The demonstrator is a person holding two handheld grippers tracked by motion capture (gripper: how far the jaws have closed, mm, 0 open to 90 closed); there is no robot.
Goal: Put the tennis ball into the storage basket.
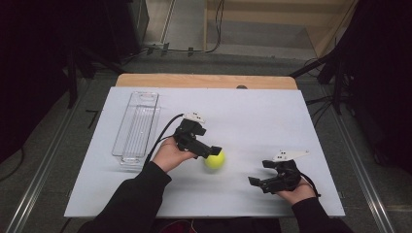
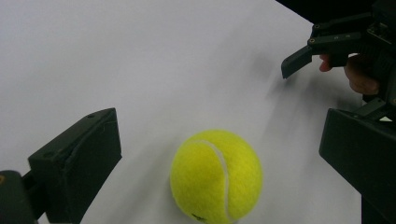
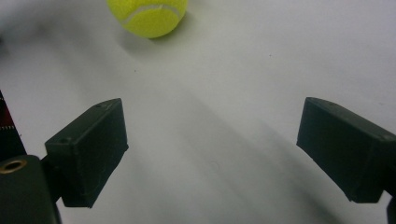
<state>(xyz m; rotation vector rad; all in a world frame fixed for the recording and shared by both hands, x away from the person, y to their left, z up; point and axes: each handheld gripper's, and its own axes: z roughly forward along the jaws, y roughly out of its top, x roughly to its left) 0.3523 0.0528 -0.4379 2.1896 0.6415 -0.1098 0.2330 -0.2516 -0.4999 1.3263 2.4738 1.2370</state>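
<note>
Both jaws of our left gripper (image 2: 219,154) stand wide apart around the tennis ball (image 2: 215,176), untouched on the white table (image 2: 140,56); our right gripper (image 3: 212,149) gapes empty, well apart.

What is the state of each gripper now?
Left gripper: open, jaws around the tennis ball, not closed on it.
Right gripper: open, holding nothing.

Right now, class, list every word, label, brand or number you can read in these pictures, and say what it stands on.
None can be read.
Tennis ball: a small dark mark near its lower edge in the left gripper view, too small and blurred to read.
Clear plastic tray, white table: no lettering.
</note>
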